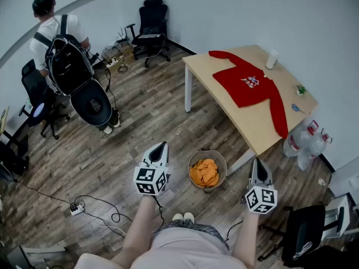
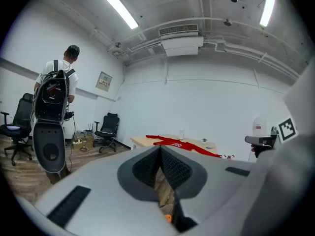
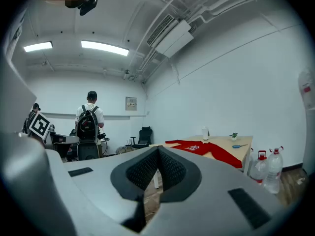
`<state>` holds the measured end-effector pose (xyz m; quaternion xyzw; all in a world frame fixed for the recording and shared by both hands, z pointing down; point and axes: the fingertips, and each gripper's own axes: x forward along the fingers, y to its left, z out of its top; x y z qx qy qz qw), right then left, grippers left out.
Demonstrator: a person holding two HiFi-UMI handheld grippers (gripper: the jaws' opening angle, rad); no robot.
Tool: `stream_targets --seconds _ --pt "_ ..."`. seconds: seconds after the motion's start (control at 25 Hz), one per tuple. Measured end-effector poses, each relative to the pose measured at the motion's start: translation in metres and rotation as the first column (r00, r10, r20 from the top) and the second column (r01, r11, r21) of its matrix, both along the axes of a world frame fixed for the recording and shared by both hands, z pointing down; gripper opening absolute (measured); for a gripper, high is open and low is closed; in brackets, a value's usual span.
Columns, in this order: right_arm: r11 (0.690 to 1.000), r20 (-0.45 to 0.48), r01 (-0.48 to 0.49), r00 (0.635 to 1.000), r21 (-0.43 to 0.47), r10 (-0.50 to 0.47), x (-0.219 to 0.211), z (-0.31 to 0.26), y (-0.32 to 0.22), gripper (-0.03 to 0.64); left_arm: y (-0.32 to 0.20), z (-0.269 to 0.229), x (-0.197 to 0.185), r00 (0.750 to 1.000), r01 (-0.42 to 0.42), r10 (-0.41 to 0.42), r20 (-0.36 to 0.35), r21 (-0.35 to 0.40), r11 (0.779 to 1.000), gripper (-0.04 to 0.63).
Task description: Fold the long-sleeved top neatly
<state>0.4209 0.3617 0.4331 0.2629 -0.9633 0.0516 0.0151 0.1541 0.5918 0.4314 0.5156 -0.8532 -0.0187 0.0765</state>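
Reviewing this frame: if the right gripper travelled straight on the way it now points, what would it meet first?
Most likely the near edge of the wooden table, which stands just ahead of the shut right gripper. Height is hard to judge, so it might pass under the tabletop instead.

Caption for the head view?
Left gripper and right gripper shut, away from red long-sleeved top spread on table.

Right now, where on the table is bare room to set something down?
Bare: the near strip of the table between the top's hem, its sleeve and the edge. Crowded: the far side, with cup and plant.
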Motion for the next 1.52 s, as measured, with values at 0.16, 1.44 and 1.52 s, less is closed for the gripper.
stream_targets --seconds 0.16,1.44,1.52 --pt "1.000 -0.003 0.000 1.000 0.001 0.000 -0.003 0.000 0.002 0.008 0.002 0.002 -0.002 1.000 0.002 -0.002 -0.006 -0.002 1.000 0.003" --pt "0.994 0.054 0.110 0.993 -0.009 -0.109 -0.029 -0.008 0.014 0.136 0.012 -0.006 -0.009 0.999 0.032 -0.030 -0.016 0.085 0.996 0.039" --pt "0.993 0.079 0.115 0.990 -0.013 -0.113 -0.030 -0.012 0.014 0.188 0.015 -0.012 -0.011 1.000 0.026 -0.025 -0.010 0.103 0.994 0.139"
